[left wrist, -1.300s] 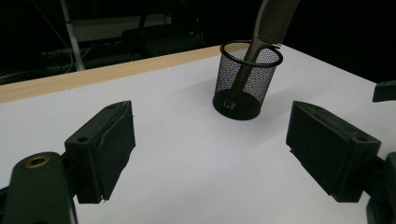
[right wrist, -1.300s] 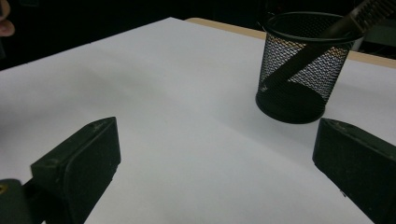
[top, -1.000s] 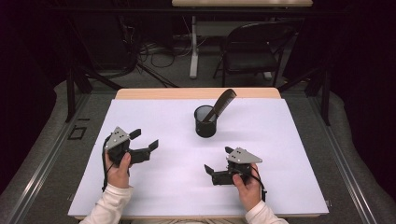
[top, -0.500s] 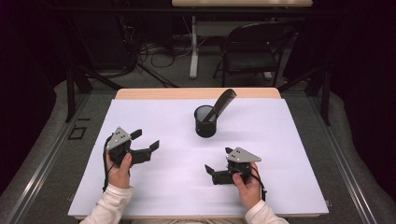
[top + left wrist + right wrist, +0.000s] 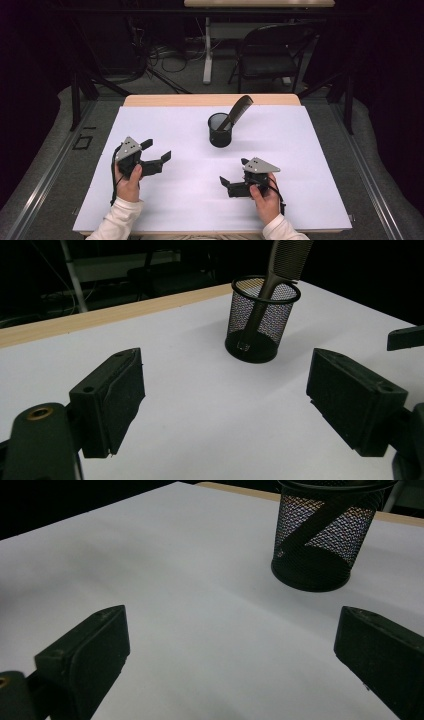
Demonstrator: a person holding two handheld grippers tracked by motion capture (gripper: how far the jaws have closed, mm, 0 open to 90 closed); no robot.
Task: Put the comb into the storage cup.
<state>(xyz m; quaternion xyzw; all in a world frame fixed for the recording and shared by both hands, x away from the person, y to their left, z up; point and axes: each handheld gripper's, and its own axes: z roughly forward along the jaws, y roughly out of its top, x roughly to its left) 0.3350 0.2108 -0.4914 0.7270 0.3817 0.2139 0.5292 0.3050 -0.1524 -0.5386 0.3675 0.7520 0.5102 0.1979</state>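
Meanwhile, Both Grippers Wait Short of the Mesh Cup

Centrally on the white table sheet [image 5: 300,165] stands a black mesh cup [image 5: 220,130], upright, with a dark comb [image 5: 236,113] leaning out of it toward the far right. This cup is the landmark for everything else. Left of it and nearer the person rests the left gripper [image 5: 157,152], its jaws spread wide with nothing between them. Right of the cup and nearer still sits the right gripper [image 5: 234,176], jaws likewise released and empty. Both are well apart from the cup, and bare sheet lies between each of them and it; nothing stands in the way.

Beyond the cup, past the table's wooden far edge [image 5: 210,100], a dark chair [image 5: 272,55] and loose cables [image 5: 160,52] sit on the floor.

Seen from above, the cup's open mouth shows, and the comb's full lean. The left gripper view adds the comb's foot resting on the cup's floor [image 5: 243,346], seen through the mesh, and a jaw tip of the other gripper at the right edge. The right gripper view brings the cup [image 5: 322,540] close, its rim cut off at the top, with the comb as a slanting dark bar behind the mesh.
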